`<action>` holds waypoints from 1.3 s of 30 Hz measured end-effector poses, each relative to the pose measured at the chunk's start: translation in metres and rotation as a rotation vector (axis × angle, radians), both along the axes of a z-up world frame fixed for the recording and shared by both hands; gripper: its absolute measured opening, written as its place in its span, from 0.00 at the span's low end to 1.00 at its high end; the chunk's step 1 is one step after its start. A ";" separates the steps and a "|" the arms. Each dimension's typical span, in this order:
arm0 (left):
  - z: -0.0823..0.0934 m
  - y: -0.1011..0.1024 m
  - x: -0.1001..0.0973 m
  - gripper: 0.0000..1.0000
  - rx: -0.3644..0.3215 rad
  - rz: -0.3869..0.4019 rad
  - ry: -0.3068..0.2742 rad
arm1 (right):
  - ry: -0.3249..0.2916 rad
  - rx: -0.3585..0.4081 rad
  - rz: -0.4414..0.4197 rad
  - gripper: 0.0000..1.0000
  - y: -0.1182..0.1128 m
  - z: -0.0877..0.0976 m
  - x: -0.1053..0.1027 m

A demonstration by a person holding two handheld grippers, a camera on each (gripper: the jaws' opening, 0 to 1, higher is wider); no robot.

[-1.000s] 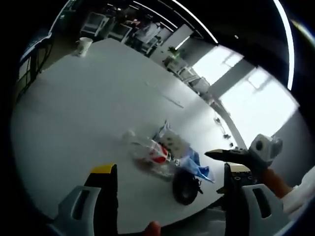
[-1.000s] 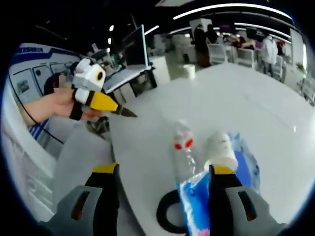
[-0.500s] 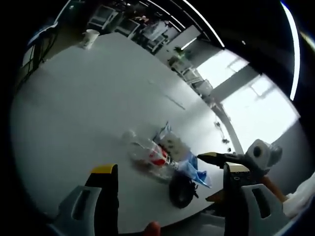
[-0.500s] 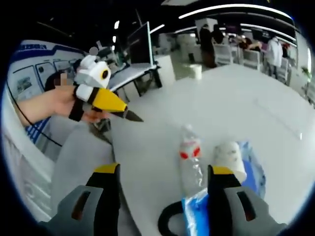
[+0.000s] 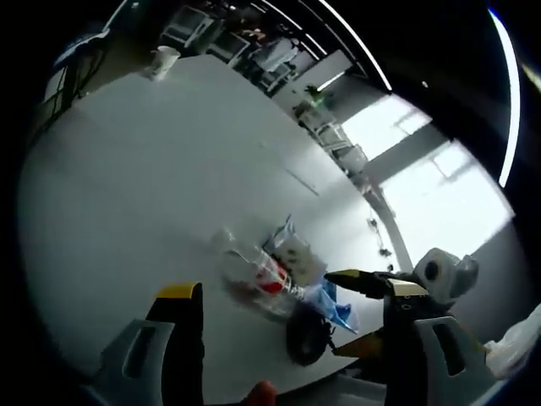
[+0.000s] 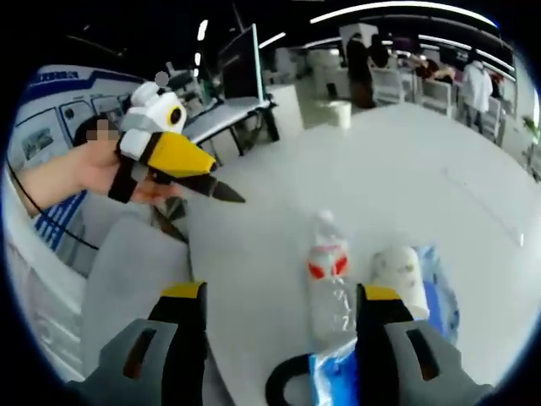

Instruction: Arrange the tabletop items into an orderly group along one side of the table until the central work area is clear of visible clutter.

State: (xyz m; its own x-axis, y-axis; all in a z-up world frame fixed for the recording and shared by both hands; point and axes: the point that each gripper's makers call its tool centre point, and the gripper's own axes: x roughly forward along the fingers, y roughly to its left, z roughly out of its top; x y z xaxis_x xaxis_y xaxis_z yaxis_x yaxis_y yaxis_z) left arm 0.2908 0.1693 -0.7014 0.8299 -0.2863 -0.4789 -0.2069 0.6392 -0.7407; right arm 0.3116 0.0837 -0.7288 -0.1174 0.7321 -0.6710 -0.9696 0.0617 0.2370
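Together near the table's (image 6: 473, 161) edge, a clear plastic bottle (image 6: 330, 279) with a red label, a white roll (image 6: 399, 272), a blue packet (image 6: 342, 368) and a black ring-shaped item (image 6: 283, 385) are seen clustered at 6 o'clock in the right gripper view. A white cup (image 5: 163, 61) is set well apart at 11 o'clock. Both the left gripper (image 5: 287, 338) and the right gripper (image 6: 279, 330) are held released, with nothing between the jaws.
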 end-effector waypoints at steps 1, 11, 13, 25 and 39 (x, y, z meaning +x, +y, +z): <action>0.000 0.001 0.000 0.84 0.002 -0.002 0.002 | -0.001 -0.005 0.001 0.69 0.000 0.000 0.000; 0.004 0.004 0.006 0.85 -0.051 0.030 -0.013 | -0.007 -0.017 0.003 0.69 0.005 -0.001 0.001; 0.003 0.003 0.007 0.84 -0.069 0.035 -0.015 | -0.014 -0.022 0.004 0.69 0.007 -0.002 0.002; 0.003 -0.001 0.012 0.84 -0.113 0.036 -0.018 | -0.008 -0.027 -0.002 0.69 0.014 -0.003 0.003; -0.009 0.004 0.017 0.84 -0.270 0.142 -0.008 | -0.010 -0.062 0.003 0.69 0.016 -0.015 0.003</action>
